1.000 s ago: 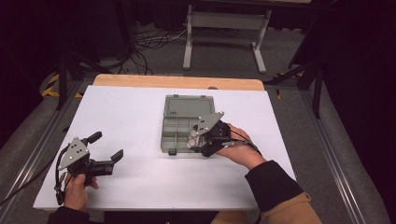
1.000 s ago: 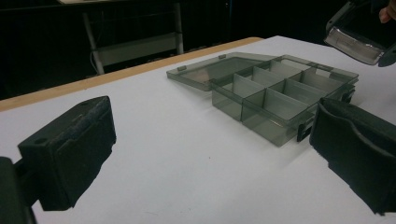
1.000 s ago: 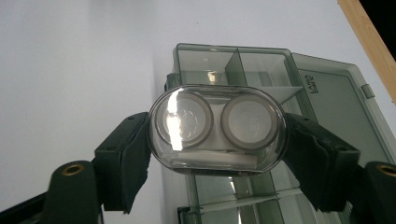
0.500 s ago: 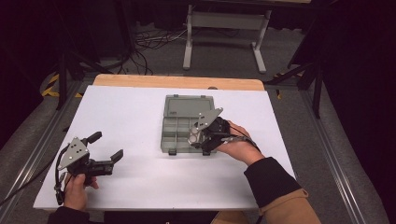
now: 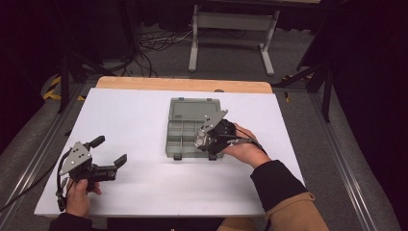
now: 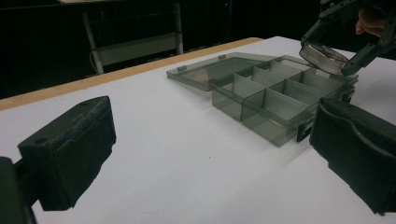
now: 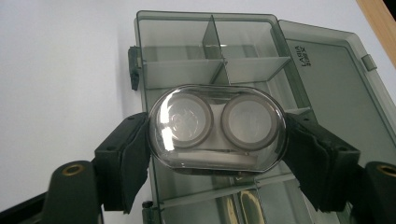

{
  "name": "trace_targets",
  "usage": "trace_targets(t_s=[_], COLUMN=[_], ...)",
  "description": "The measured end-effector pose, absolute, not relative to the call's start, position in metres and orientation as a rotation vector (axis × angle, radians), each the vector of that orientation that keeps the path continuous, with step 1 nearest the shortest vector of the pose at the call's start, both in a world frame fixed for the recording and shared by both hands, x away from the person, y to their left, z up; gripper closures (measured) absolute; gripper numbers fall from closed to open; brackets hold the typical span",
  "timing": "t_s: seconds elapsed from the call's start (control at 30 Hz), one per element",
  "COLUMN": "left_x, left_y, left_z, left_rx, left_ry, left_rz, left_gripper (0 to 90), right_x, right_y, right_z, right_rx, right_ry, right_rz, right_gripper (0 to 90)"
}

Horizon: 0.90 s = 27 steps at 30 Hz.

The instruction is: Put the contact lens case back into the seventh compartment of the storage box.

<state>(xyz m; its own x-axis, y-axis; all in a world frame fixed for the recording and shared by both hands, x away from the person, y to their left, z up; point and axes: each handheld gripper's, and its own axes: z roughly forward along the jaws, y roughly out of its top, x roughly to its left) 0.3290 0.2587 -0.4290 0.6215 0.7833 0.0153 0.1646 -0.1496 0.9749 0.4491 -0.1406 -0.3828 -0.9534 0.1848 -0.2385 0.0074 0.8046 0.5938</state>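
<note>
A grey see-through compartment box [image 5: 182,137] lies open mid-table, its lid [image 5: 190,109] flat behind it. My right gripper [image 5: 202,140] is shut on a clear oval lens case [image 7: 217,128] with two round wells, one black pad pressing each end. It holds the case just above the box's near right compartments [image 7: 182,65]. From the left gripper view, the case [image 6: 323,57] hangs over the far corner of the box [image 6: 275,98]. My left gripper [image 5: 109,150] stands open at the table's front left, its jaws [image 6: 212,154] wide apart with nothing between them.
The white tabletop [image 5: 139,110] has a wooden strip [image 5: 183,84] along its far edge. A metal stand [image 5: 231,21] and cables sit on the floor beyond. The box's compartments that show hold nothing.
My right gripper, still holding the lens case, has shifted slightly left and lower over the box. The left gripper has kept still.
</note>
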Motion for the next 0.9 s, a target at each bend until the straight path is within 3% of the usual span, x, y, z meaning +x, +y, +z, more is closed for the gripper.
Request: trace_targets(t_s=[0.9], left_x=[0.329], left_y=[0.259], left_z=[-0.429], left_rx=[1.665], left_ry=[0.791], left_rz=[0.655], left_gripper=[1.3], right_x=[0.458], right_y=[-0.142], right_z=[-0.395], right_rx=[0.132], right_ry=[2.763], right_rz=[0.819], right_gripper=[26.5])
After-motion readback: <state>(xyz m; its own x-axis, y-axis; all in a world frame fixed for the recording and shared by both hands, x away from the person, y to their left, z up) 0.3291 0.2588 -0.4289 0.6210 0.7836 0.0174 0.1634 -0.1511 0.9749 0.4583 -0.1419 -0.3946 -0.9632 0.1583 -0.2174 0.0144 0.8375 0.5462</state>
